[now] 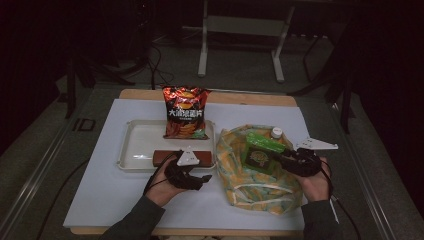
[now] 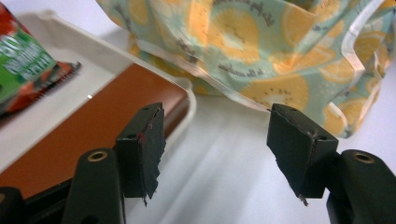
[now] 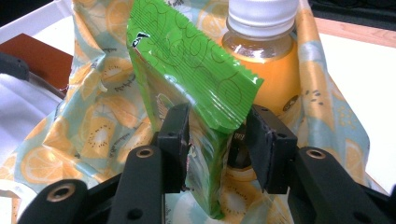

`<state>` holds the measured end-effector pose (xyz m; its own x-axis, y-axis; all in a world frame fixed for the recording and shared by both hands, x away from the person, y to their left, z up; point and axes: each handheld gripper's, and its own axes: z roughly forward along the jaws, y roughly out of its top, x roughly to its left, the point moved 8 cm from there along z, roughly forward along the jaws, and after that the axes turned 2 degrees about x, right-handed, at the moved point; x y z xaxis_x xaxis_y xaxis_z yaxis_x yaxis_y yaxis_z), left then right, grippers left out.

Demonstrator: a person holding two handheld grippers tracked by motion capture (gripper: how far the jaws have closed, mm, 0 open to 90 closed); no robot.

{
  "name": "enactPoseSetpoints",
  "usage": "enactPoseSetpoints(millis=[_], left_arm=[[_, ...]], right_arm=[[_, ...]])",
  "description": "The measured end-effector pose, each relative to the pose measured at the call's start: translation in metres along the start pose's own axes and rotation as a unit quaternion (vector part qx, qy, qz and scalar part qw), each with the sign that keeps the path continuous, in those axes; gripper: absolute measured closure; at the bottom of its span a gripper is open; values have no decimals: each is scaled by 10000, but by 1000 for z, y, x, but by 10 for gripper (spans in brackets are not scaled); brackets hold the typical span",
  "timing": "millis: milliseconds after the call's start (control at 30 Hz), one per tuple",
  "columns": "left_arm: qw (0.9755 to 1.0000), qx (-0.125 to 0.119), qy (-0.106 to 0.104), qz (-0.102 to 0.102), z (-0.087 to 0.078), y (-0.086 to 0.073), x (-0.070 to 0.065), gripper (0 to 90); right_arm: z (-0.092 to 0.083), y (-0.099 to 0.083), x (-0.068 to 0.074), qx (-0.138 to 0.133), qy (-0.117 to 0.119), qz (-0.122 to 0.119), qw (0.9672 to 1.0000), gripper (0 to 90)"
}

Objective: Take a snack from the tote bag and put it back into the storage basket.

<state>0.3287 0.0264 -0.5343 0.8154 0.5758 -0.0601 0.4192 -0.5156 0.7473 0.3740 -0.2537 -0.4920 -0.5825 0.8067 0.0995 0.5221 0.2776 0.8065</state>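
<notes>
A green snack packet stands upright in the mouth of a lemon-print bag. Behind it is a bottle of orange drink. My right gripper has its jaws around the packet's lower edge. The left pad lies against the packet and a dark gap shows at the right pad, so the gripper is open. My left gripper is open and empty, low over the white table beside the tray's near right corner.
A white tray left of the bag holds a flat brown bar and a red chips bag leaning at its far side. The white table surface ends close to my forearms.
</notes>
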Motion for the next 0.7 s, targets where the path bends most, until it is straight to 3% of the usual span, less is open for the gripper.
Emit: enactPoseSetpoints(millis=[167, 267, 700], left_arm=[[9999, -19, -110, -83, 3, -1, -2, 370], [9994, -120, -313, -70, 3, -2, -5, 333], [9995, -95, -280, -91, -1, -18, -5, 339]], right_arm=[[1, 1, -1, -26, -5, 35, 10000, 604], [2, 3, -1, -25, -21, 28, 10000, 607], [0, 15, 3, -181, 4, -42, 9998, 611]])
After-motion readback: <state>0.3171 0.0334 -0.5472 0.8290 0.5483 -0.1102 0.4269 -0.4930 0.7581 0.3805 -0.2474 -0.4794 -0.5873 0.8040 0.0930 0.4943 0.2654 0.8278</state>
